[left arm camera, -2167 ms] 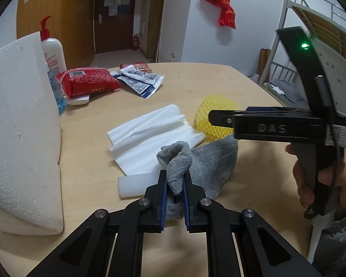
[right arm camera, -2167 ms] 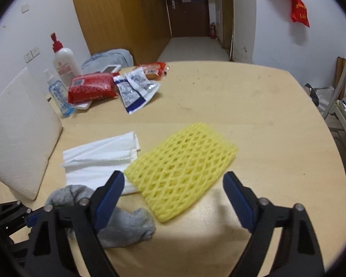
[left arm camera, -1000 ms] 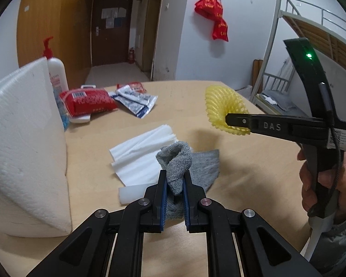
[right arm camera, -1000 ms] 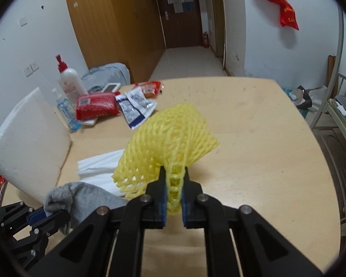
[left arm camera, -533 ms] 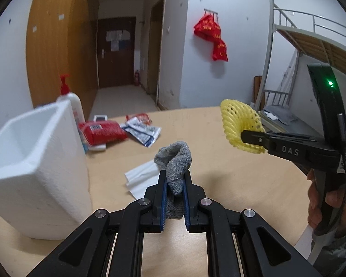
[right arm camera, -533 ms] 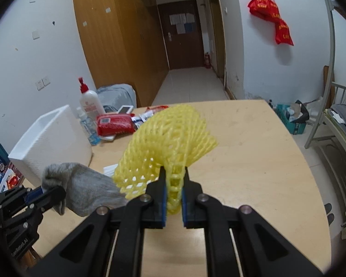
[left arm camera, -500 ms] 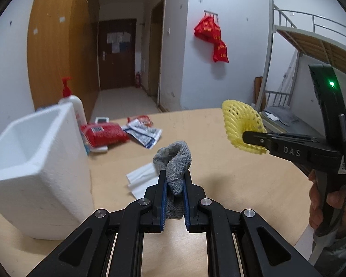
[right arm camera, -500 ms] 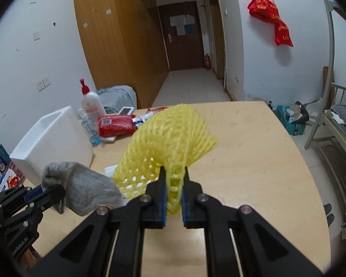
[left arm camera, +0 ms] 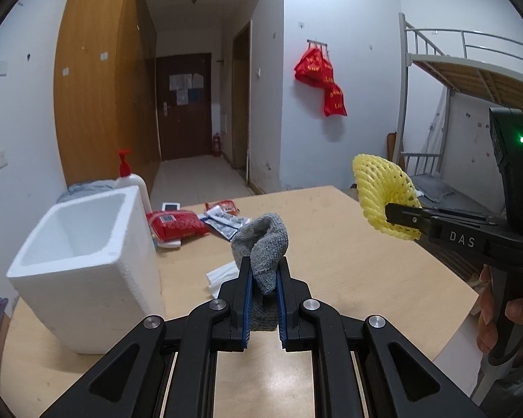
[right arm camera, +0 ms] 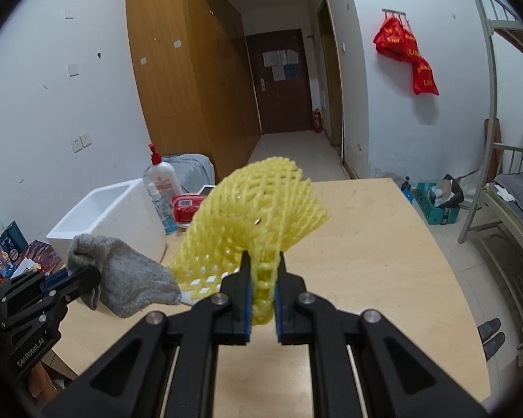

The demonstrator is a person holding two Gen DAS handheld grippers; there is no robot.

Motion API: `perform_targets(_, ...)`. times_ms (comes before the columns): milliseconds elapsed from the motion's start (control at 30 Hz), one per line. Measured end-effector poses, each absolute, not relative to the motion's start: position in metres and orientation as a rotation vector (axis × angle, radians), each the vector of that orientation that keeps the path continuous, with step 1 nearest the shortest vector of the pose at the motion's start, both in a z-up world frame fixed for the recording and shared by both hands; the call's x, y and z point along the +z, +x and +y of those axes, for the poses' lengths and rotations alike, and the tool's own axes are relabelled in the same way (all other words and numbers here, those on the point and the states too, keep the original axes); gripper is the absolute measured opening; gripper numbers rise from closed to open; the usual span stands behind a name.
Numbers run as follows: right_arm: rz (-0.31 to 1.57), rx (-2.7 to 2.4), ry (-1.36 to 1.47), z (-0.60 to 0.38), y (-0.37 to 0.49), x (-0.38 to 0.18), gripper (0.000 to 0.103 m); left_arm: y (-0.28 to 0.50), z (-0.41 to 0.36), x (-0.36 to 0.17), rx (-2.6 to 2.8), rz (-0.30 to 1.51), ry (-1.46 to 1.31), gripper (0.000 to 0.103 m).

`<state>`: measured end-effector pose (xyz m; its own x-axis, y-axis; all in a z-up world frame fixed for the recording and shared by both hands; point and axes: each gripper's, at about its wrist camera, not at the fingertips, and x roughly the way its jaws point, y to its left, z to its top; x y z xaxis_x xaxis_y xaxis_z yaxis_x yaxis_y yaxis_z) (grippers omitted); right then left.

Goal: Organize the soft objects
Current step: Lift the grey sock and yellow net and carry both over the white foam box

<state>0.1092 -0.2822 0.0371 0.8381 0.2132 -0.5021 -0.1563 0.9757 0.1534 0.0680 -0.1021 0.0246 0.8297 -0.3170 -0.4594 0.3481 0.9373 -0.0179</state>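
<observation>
My left gripper [left arm camera: 263,271] is shut on a grey sock [left arm camera: 261,244], which hangs lifted off the wooden table [left arm camera: 348,250]; in the right wrist view the grey sock [right arm camera: 129,278] droops at the lower left from the left gripper [right arm camera: 87,278]. My right gripper [right arm camera: 262,271] is shut on a yellow foam net [right arm camera: 261,209] that fans out above its jaws, up in the air. In the left wrist view the foam net [left arm camera: 380,195] and the right gripper [left arm camera: 394,214] are at the right. A white foam box [left arm camera: 83,254], open on top, stands on the table's left.
White tissue paper [left arm camera: 223,273] lies on the table behind the sock. A red packet [left arm camera: 177,224], snack sachets [left arm camera: 223,223] and a pump bottle [left arm camera: 129,181] sit beyond the box. A hand [left arm camera: 495,313] holds the right gripper's handle. A bunk bed frame [left arm camera: 470,69] stands at the right.
Both grippers have risen with the sock and the foam net, off the table. The view now looks down on the foam box so that its open top shows.
</observation>
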Motion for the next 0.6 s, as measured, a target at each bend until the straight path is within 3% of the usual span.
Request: perform_targets(600, 0.462, 0.193, 0.116, -0.271, 0.072, 0.049, 0.012, 0.025, -0.078, 0.037, -0.331, 0.412, 0.07, 0.013)
